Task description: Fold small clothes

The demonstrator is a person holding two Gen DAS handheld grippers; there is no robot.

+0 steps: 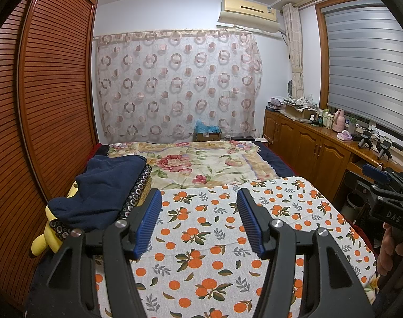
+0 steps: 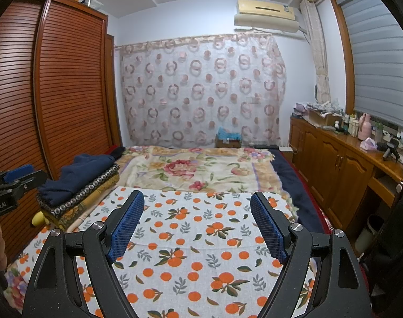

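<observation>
Two tools, left point(image 1: 198, 221) and right point(image 2: 197, 225), both jaws apart over orange-print cloth point(image 1: 214, 238), clothes stack point(image 1: 103, 193) alongside.

A bed point(image 2: 286, 185) fills the middle of the room, spread with a floral blanket point(image 2: 191, 169) and, nearer, an orange-print cloth point(image 2: 201, 238). Left of the bed stands a slatted wooden wardrobe point(image 2: 69, 84). Behind the bed hangs a sheer curtain with ring patterns point(image 2: 201, 87), an air conditioner point(image 2: 266, 13) above it. Right of the bed runs a wooden cabinet point(image 2: 342, 164) with bottles and a pink flask point(image 2: 366, 127) on top, under a grey window blind point(image 2: 384, 61).
</observation>
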